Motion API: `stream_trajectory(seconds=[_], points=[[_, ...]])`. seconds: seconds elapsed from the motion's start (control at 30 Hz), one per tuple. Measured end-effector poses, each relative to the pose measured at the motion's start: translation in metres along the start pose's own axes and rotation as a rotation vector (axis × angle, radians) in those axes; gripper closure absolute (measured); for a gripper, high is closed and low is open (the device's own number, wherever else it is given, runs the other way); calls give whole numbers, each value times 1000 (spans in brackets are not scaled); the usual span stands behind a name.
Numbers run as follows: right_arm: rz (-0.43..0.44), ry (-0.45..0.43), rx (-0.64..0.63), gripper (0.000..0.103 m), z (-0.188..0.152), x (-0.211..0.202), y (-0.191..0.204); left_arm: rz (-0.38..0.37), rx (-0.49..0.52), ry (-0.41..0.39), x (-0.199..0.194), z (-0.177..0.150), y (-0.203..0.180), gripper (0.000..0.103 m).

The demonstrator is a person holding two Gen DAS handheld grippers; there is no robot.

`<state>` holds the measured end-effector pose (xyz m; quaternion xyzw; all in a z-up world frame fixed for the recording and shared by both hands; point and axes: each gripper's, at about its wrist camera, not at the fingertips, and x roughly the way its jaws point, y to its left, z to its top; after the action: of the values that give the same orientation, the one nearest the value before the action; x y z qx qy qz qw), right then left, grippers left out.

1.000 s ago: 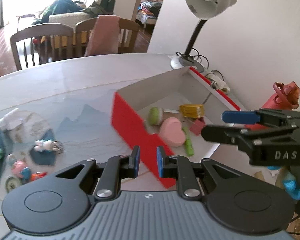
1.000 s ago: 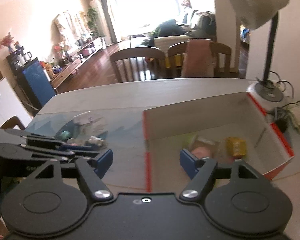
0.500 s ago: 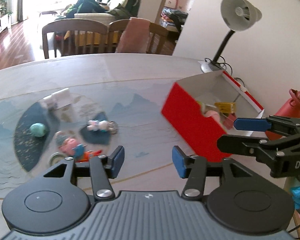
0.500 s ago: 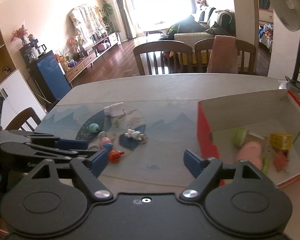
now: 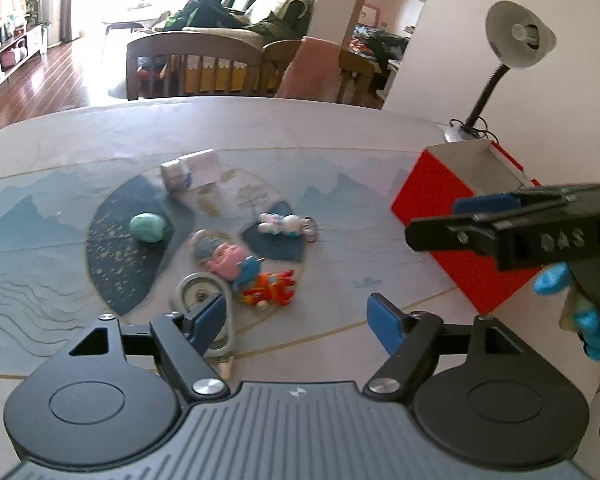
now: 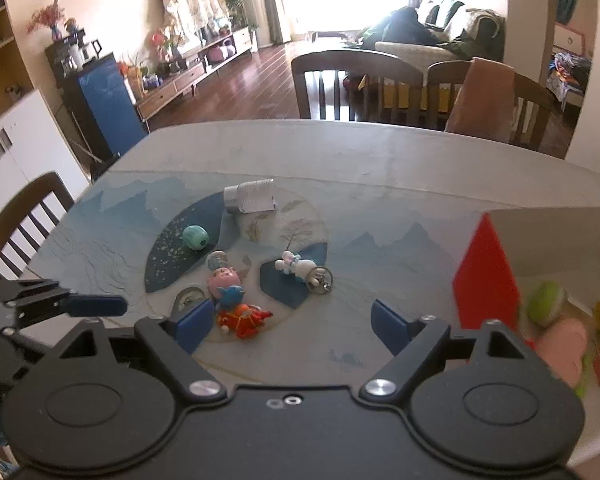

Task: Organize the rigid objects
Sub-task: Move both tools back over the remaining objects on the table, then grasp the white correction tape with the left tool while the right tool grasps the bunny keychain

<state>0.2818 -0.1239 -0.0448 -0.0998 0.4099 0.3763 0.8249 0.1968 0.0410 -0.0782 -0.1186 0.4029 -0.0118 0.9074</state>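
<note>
We hold both sets of fingers wide and empty above the bench (image 5: 260,128). Just ahead of the left gripper (image 5: 296,320) lies a small orange-red plastic figurine (image 5: 269,290), touching a pink-faced toy (image 5: 224,257); the right gripper (image 6: 292,322) faces the same cluster. We judge these toys light, stiff and slick, best pinched across the torso. Right of our fingers stands the red-sided cardboard box (image 6: 486,280), already holding pieces. A printed glossy mat covers the bench; dining chairs and a bright living room lie beyond.
</note>
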Motion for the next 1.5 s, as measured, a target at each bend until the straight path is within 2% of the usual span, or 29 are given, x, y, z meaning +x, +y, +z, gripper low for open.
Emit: stream_trajectory(seconds=[0.1,0.17,0.3,0.47,0.5,0.63,0.77,1.0,1.13,1.2,1.5], points=[[-12,19,-39,17,5,17,4,11,-18,5,6,-5,11,25],[-20,34,-63,17,7,29,6,14,-32,0,10,-7,18,20],[-30,62,-81,18,11,51,5,24,-63,-15,20,-11,29,20],[-41,98,-108,19,17,79,6,34,-97,-14,34,-11,37,2],[-42,104,-112,20,18,85,6,38,-108,-14,37,-12,39,2],[-42,120,-124,20,20,105,4,64,-132,-10,49,-12,45,1],[-47,142,-131,25,22,123,0,125,-148,-7,61,-14,50,1],[-48,170,-192,31,22,143,4,148,-140,19,79,-23,54,2],[-51,175,-206,36,21,149,5,156,-115,12,83,-26,52,2],[-49,179,-210,43,21,152,6,167,-97,6,84,-26,50,2],[-42,174,-220,50,22,158,6,198,-82,-7,89,-27,48,3]])
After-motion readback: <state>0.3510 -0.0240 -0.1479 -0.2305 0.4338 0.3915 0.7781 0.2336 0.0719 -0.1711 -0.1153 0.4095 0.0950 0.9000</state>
